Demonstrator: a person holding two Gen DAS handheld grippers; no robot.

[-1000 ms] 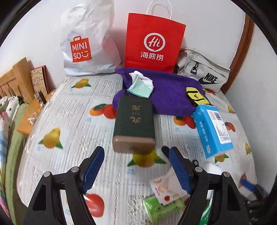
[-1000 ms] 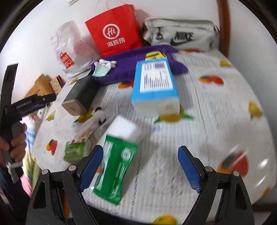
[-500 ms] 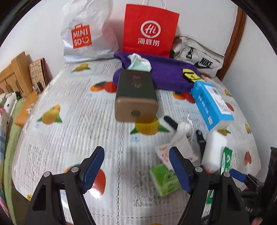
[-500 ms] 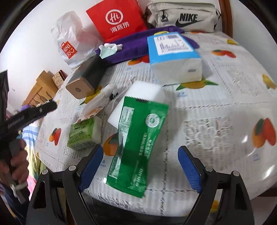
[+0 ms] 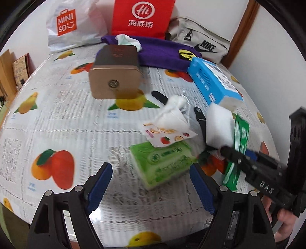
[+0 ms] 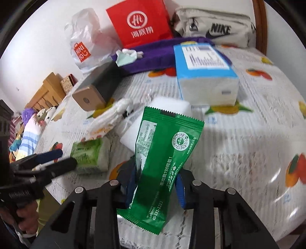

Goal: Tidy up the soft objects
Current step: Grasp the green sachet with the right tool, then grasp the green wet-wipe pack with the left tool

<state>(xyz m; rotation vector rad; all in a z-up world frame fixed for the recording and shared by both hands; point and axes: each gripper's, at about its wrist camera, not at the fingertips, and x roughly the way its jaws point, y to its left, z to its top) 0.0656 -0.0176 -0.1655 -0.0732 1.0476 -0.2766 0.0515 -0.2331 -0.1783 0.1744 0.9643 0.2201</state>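
- Barely started, I'd say. The soft stuff is all bunched together near the table's (image 5: 57,118) front right edge, nothing sorted yet.
- The right gripper (image 6: 155,183) is closing on the dark green sachet (image 6: 162,159). It sits between the jaws, its lower half pinched and crumpled by the blue pads, the top end leaning over the white sponge block (image 6: 151,118).
- The left gripper (image 5: 151,185) is spread and opening wider, empty, hanging just in front of the light green tissue pack (image 5: 162,162).
- Left to do: the tissue pack, the sponge, the cotton pads in a fruit-print bag (image 5: 170,122), and the blue tissue brick (image 5: 214,84).
- Readable writing: "MINISO" on the white bag (image 5: 70,24), "Hi" plus 海底捞 on the red paper bag (image 5: 141,17), "NIKE" on the grey pouch (image 5: 200,44), and "DAS" on the other tool's arm. The sachet has a phone number, partly "181-1212".
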